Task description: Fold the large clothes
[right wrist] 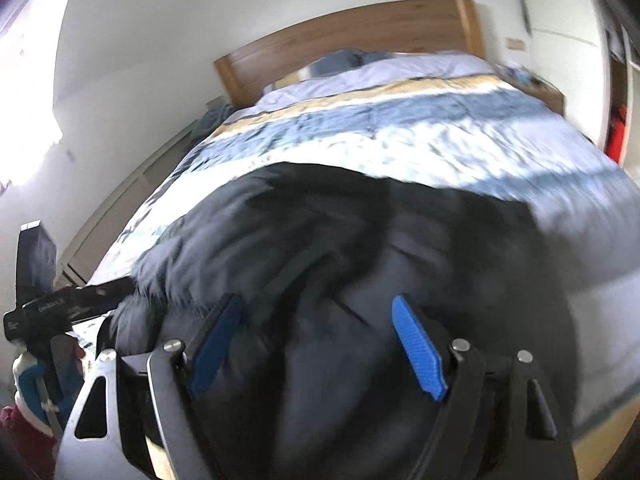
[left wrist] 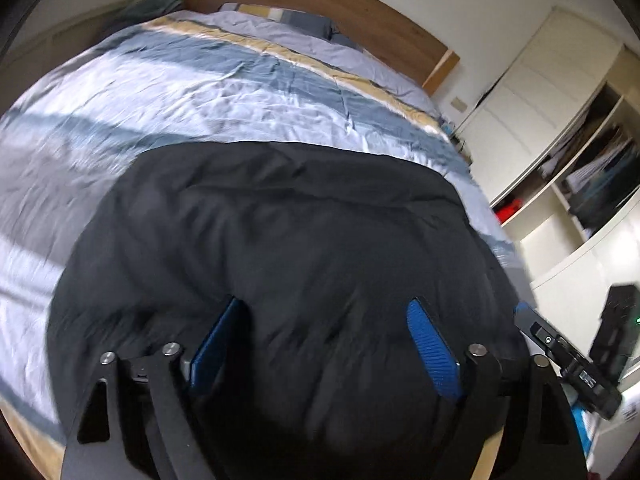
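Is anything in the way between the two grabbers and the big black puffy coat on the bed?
Nothing visible. The big black puffy coat lies right beneath the open left gripper and open right gripper.

Almost nothing here can be read. In the right wrist view, at the lower left of the frame, the black body of the other gripper (right wrist: 52, 312) carries a short line of pale lettering, too blurred to make out. In the left wrist view, at the lower right, the other gripper (left wrist: 576, 364) shows small white marks on its black casing, also unreadable. No label, brand or number shows on the black garment (left wrist: 280, 240) or the bedding (left wrist: 180, 92).
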